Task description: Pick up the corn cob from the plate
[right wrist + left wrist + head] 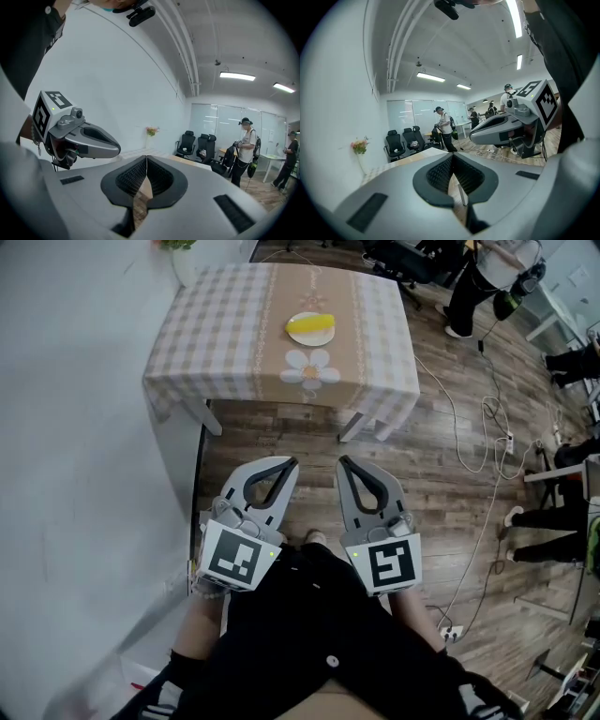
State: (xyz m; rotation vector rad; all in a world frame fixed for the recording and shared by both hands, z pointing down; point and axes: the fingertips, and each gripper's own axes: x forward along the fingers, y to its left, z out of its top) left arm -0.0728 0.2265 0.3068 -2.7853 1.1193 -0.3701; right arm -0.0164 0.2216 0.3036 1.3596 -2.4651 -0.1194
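A yellow corn cob (310, 325) lies on a small white plate (310, 336) near the middle of a table with a checked cloth (216, 334), far ahead of me. My left gripper (292, 463) and right gripper (342, 461) are held side by side close to my body, over the wooden floor and well short of the table. Both are shut with nothing between their jaws. In the left gripper view the left gripper (452, 155) has its tips together, and so does the right gripper (146, 157) in the right gripper view. Neither gripper view shows the corn.
A white wall (66, 427) runs along the left of the table. Cables (487, 437) trail over the wooden floor to the right. People (487, 277) and office chairs (401, 143) stand beyond the table. A flower print (312, 367) marks the cloth's front.
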